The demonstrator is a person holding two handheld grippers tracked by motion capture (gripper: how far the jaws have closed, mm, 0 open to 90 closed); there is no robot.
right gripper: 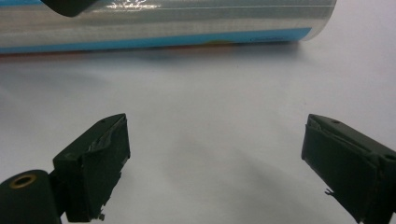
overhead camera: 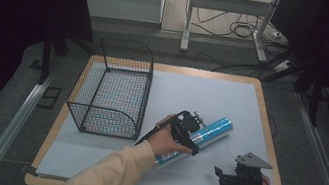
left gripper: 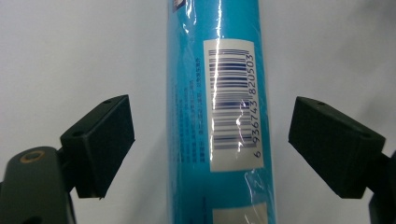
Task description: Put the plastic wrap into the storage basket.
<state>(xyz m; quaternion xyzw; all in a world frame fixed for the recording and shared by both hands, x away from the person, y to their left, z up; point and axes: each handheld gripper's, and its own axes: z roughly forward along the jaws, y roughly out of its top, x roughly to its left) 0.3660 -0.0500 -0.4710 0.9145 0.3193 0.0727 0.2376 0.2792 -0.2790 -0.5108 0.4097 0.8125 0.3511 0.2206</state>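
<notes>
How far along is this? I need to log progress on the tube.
Done: left gripper straddles the blue tube lying on the mat. In hand: fingers open, not yet touching it. Left: closing, lifting; perhaps into the wire basket. Right gripper open, idle.

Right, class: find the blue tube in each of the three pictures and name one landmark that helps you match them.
High view: the blue tube lies slantwise right of centre, partly under the left tool.
Left gripper view: it runs top to bottom through the middle, barcode up, between open jaws.
Right gripper view: it lies along the top edge.
Shared landmark: the white sheet beneath it.
</notes>
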